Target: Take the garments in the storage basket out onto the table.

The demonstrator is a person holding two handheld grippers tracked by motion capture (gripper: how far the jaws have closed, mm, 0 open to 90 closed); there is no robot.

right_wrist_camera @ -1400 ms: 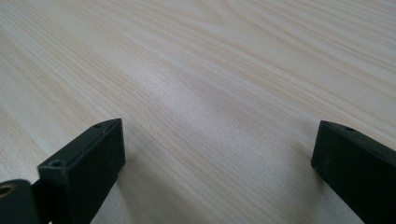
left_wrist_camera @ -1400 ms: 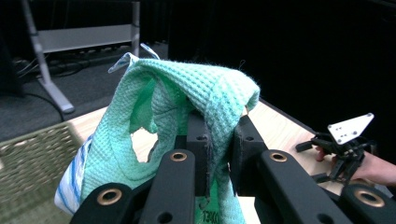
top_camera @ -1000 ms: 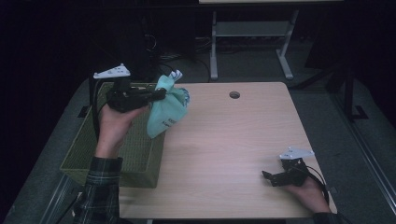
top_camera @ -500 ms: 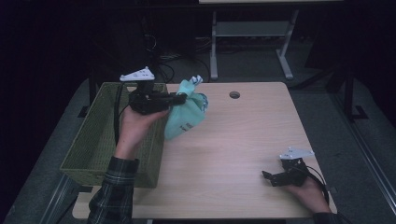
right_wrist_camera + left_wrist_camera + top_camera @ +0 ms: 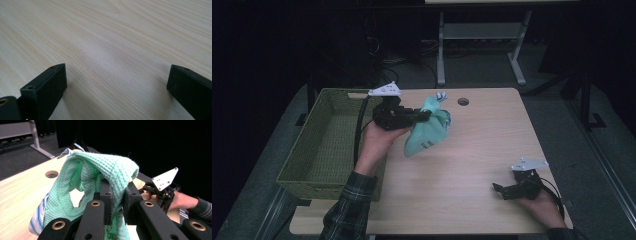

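High view, left to right: a green basket [image 5: 319, 145] sits at the worktop's [image 5: 472, 165] left edge. Beside it the left gripper [image 5: 424, 116], clamped on a mint waffle cloth [image 5: 428, 132], holds it bunched above the worktop's rear-left area. To lay it flat, lower until the hanging hem touches first. The right gripper [image 5: 498, 189] rests wide open and empty near the front-right corner.

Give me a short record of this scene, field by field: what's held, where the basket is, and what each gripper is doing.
held item: green towel, hanging above the table
left gripper: shut on the towel
right gripper: open, nothing between its jaws, low over bare wood at the table's near right
basket: green woven, at the table's left edge
towel and basket: apart, towel to the basket's right
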